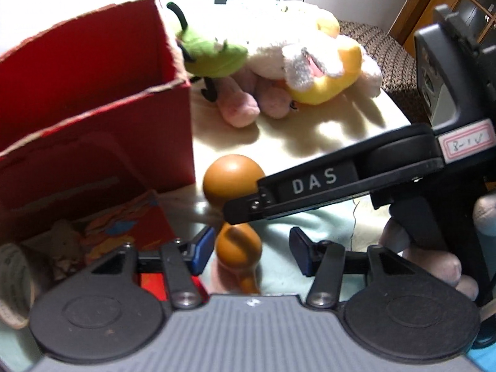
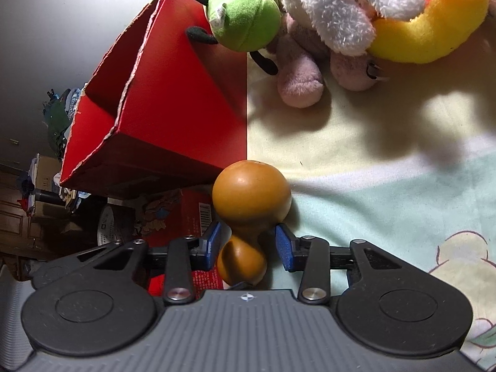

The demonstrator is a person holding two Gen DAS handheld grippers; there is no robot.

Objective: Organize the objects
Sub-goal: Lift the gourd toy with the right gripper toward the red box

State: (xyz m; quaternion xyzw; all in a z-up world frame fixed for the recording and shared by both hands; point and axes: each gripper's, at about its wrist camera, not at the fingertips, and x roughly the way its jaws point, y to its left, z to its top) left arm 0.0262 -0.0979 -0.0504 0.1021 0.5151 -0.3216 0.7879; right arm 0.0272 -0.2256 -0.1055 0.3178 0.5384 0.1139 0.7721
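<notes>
The brown gourd-shaped wooden object (image 2: pixel 251 197), with a large round bulb above a smaller one, lies on a pale yellow and mint bed sheet (image 2: pixel 387 186) at the lower centre of the right wrist view. The right tongs (image 2: pixel 248 246) straddle its narrow waist with their blue pads (image 2: pixel 283 246); the left pad looks to be touching the gourd, while a thin gap shows at the right pad, so the tongs stand narrow around it without a clear squeeze.

In the left wrist view the same gourd (image 1: pixel 234 178) sits in the middle of the frame, its lower bulb between the blue pads (image 1: pixel 299 252) of the left tongs (image 1: pixel 248 252). These stand half wide, with sheet showing on both sides of the bulb. The black body of the right tool crosses from the right edge, partly covering the gourd.

A red open-topped cardboard box (image 2: pixel 173 102) stands at the upper left, just beside the gourd. Below it lies a small red printed carton (image 2: pixel 186 214). At the top of the frame a heap of plush toys rests on the sheet: a green plush bug (image 2: pixel 245 15) leaning against the box, a white fluffy plush (image 2: pixel 341 9), a yellow plush ring (image 2: pixel 434 31) and pink plush limbs (image 2: pixel 300 83).
</notes>
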